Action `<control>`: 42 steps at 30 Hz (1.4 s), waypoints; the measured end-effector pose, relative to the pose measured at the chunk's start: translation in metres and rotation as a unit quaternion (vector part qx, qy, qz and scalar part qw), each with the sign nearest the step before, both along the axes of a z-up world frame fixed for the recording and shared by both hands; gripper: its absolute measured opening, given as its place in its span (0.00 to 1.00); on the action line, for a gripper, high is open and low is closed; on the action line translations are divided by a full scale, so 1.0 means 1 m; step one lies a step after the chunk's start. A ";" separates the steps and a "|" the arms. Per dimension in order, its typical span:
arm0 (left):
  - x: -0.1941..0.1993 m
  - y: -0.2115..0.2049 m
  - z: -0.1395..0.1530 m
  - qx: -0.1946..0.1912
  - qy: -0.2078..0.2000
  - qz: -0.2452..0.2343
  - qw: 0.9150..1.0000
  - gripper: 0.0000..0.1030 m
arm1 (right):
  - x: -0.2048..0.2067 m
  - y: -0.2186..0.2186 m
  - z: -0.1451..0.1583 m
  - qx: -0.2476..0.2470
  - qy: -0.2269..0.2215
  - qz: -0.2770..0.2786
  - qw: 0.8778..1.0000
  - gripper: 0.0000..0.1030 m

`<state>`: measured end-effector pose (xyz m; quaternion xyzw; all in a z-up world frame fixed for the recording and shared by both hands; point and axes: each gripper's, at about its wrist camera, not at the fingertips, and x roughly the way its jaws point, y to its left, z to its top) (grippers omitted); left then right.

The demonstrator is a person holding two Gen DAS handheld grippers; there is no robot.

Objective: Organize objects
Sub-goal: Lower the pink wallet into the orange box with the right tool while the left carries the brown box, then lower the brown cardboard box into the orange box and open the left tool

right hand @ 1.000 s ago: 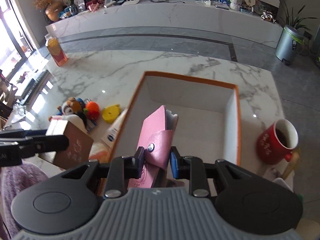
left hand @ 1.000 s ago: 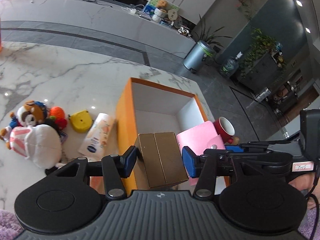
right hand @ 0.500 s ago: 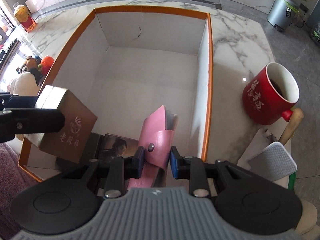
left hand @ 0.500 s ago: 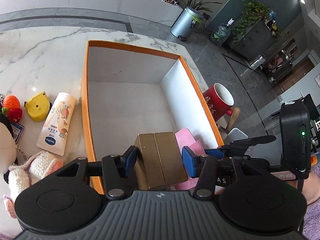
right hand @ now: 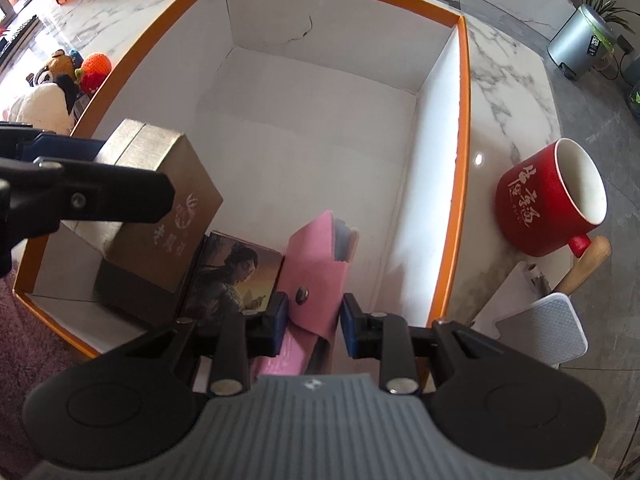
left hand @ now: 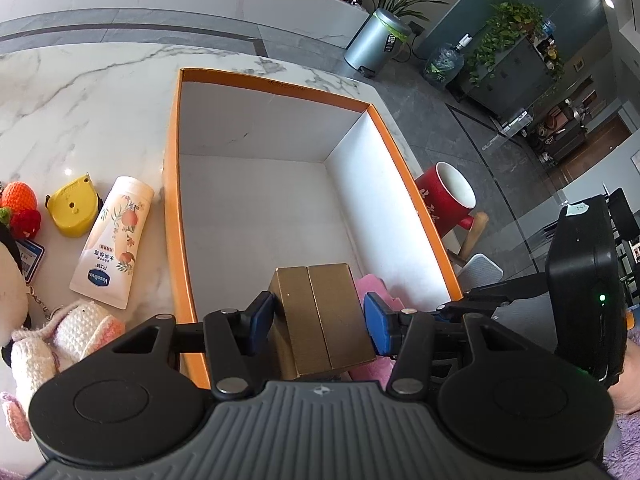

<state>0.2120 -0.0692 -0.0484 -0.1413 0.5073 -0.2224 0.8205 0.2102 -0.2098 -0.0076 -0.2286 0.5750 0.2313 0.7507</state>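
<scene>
Left wrist view: the left gripper (left hand: 318, 322) has its blue fingers (left hand: 262, 317) pinching a gold box (left hand: 322, 316) at the lower middle, low over the near end of the orange box (left hand: 173, 208). A pink wallet (left hand: 374, 286) peeks out behind the gold box, mostly hidden. A lotion tube (left hand: 114, 240) lies at the left, and the stuffed toys (left hand: 44, 336) are cut off by the frame edge.

Right wrist view: the right gripper (right hand: 314, 322) has its fingers (right hand: 278, 322) around the pink wallet, which stands upright inside the orange box; the left pad touches it, while the right pad's contact is hard to make out. A picture card (right hand: 234, 276) shows partly between wallet and gold box. A red mug (right hand: 550, 204) sits at the right.
</scene>
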 end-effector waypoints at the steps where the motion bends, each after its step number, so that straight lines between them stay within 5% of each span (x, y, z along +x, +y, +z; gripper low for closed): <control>1: -0.001 0.000 0.001 0.000 0.000 0.000 1.000 0.56 | 0.000 0.000 0.000 -0.004 0.002 0.002 1.000 0.30; 8: 0.000 -0.001 0.001 -0.003 -0.001 -0.010 1.000 0.56 | -0.001 -0.001 0.015 -0.013 -0.006 0.024 1.000 0.37; 13: 0.002 -0.001 0.000 -0.002 -0.004 -0.009 1.000 0.56 | 0.004 0.007 0.012 -0.032 -0.017 0.073 0.997 0.21; 20: 0.009 0.003 -0.001 -0.004 -0.001 -0.011 1.000 0.56 | 0.020 0.021 -0.020 -0.092 0.037 0.141 0.985 0.02; 26: 0.014 0.003 -0.004 0.005 0.001 -0.015 1.000 0.56 | 0.020 0.034 -0.040 -0.137 0.057 0.179 0.973 0.02; 39: 0.024 0.001 -0.008 0.011 0.000 -0.018 1.000 0.55 | 0.030 0.035 -0.046 -0.127 0.077 0.170 0.974 0.02; 42: 0.031 -0.004 -0.009 0.030 -0.004 -0.020 0.999 0.55 | 0.032 0.034 -0.029 -0.089 0.066 0.161 0.981 0.02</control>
